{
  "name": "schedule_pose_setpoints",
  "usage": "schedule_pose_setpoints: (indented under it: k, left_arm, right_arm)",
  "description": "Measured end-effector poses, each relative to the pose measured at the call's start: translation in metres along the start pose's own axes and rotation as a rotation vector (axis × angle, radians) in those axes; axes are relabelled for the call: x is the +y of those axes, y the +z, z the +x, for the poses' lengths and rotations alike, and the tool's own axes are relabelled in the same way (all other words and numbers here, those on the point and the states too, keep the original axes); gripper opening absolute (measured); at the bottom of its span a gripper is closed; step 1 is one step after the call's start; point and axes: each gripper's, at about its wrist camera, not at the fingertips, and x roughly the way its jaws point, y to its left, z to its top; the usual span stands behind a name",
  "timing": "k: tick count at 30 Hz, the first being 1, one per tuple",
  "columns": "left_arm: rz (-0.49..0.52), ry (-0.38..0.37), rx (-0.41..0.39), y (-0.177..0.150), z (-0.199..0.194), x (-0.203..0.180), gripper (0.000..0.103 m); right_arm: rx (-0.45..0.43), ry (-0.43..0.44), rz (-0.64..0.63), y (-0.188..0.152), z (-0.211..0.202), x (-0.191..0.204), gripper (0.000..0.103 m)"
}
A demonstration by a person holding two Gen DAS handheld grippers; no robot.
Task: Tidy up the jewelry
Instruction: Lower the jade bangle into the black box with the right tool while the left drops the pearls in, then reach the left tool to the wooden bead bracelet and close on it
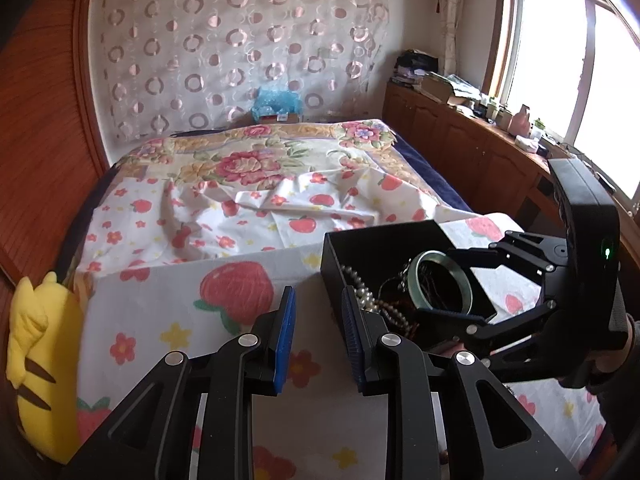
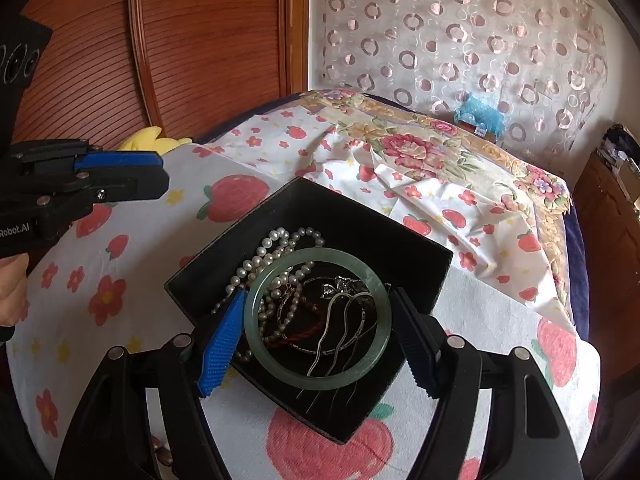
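A black open box [image 2: 360,216] stands on a strawberry-print cloth and holds a pearl necklace [image 2: 276,248], a red cord, silver pieces and a silver hairpin [image 2: 340,336]. My right gripper [image 2: 320,332] is over the box, shut on a pale green jade bangle [image 2: 280,272], with a finger on each side of the ring. In the left wrist view the box [image 1: 384,240], the bangle [image 1: 440,284] and the right gripper [image 1: 460,284] show at right. My left gripper [image 1: 320,340] is open and empty, just left of the box, above the cloth.
The cloth covers a raised surface at the foot of a floral bed [image 1: 256,168]. A yellow plush toy [image 1: 40,356] lies at the left edge. A wooden cabinet [image 1: 460,148] with clutter runs along the window side. A wooden wardrobe door [image 2: 180,40] stands behind.
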Motion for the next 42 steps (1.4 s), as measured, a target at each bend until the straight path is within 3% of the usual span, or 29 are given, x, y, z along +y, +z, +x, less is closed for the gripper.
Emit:
schedule_pose_setpoints:
  k: [12, 19, 26, 27, 35, 42]
  left_arm:
    - [-0.025, 0.014, 0.035, -0.025, 0.003, 0.010, 0.023]
    - [-0.037, 0.001, 0.051, -0.042, -0.003, 0.006, 0.023]
    - [0.005, -0.031, 0.078, -0.062, -0.004, -0.012, 0.027]
    - [0.008, -0.042, 0.090, -0.066, -0.003, -0.015, 0.027]
    - [0.026, -0.098, 0.128, -0.082, -0.002, -0.034, 0.027]
    - [0.081, -0.161, 0.155, -0.092, 0.001, -0.057, 0.027]
  right_arm:
    - [-0.003, -0.028, 0.004, -0.001, -0.003, 0.001, 0.078]
    - [-0.069, -0.055, 0.031, -0.008, -0.040, -0.001, 0.078]
    - [-0.078, -0.068, 0.070, -0.047, -0.080, -0.001, 0.077]
    - [-0.065, -0.069, 0.075, -0.054, -0.082, 0.000, 0.073]
    - [0.016, -0.084, 0.154, -0.106, -0.085, -0.001, 0.060]
    - [0.052, -0.092, 0.206, -0.128, -0.078, 0.000, 0.059]
